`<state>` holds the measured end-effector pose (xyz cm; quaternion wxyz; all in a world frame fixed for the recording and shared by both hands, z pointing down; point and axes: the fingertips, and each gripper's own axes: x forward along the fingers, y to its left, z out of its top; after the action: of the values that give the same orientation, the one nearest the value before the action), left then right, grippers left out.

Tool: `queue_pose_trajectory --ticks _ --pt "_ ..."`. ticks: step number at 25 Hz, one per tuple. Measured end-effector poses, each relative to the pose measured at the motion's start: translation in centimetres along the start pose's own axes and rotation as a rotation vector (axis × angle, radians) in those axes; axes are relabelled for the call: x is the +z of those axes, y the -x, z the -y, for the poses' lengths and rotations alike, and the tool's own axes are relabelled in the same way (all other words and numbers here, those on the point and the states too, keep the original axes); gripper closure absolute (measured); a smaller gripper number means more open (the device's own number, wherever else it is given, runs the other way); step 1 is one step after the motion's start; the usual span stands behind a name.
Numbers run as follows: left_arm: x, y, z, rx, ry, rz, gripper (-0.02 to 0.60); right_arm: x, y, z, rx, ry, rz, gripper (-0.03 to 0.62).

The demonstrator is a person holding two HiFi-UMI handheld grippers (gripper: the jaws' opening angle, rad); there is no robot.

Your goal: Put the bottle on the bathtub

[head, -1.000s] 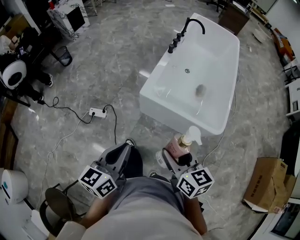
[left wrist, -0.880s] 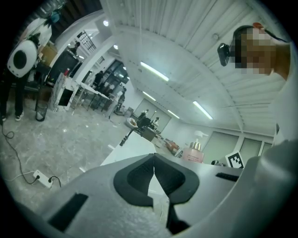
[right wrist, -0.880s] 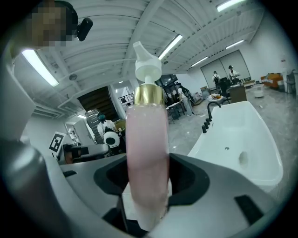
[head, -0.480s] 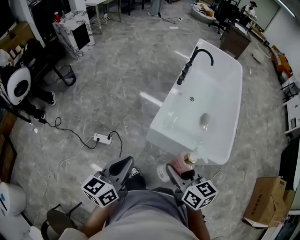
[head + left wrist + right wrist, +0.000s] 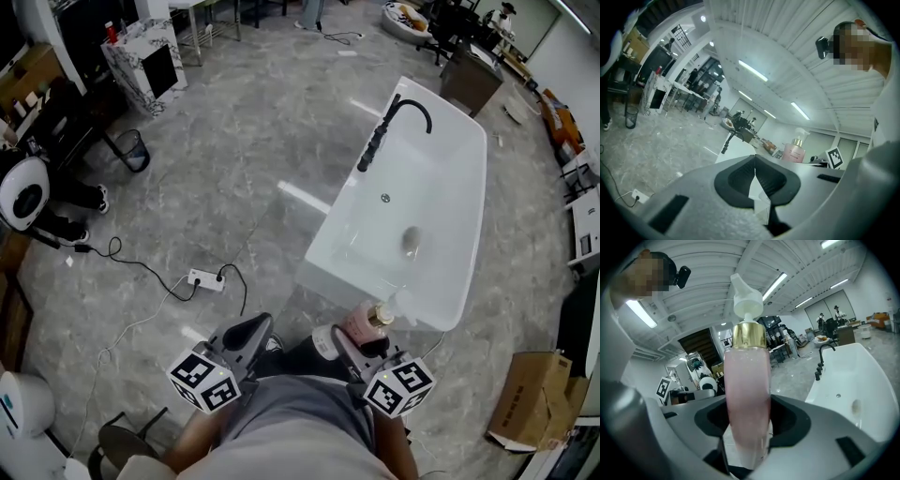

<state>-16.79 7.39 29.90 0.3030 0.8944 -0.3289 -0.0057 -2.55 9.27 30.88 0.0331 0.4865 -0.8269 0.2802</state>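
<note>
Pink liquid fills the pump bottle (image 5: 746, 399), which we carry upright in our right gripper (image 5: 352, 339), presumably so it can go down standing on the bathtub (image 5: 323, 272). It hangs just short of the tub's near end rim. The right jaws are clamped on the bottle's lower body. Our left gripper (image 5: 249, 332) hangs alongside, jaws pressed together, holding nothing.

The right gripper (image 5: 354, 343) has carried the bottle (image 5: 362, 324) closer to the bathtub (image 5: 441, 206).
</note>
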Motion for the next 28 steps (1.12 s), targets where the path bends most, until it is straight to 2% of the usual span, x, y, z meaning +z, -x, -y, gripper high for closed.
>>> queue_pose_trajectory --ticks 12,21,28 --pt "0.7 -3.8 -1.3 0.039 -0.017 -0.026 0.572 0.5 -2.4 4.9 -0.006 -0.050 -0.033 0.375" --pt "3.7 -10.0 -3.8 0.052 -0.016 -0.020 0.572 2.1 -7.9 10.4 0.034 -0.054 -0.082 0.375" --pt "6.2 -16.2 -5.0 0.047 -0.021 -0.032 0.572 4.8 -11.8 15.6 0.041 -0.055 -0.106 0.375"
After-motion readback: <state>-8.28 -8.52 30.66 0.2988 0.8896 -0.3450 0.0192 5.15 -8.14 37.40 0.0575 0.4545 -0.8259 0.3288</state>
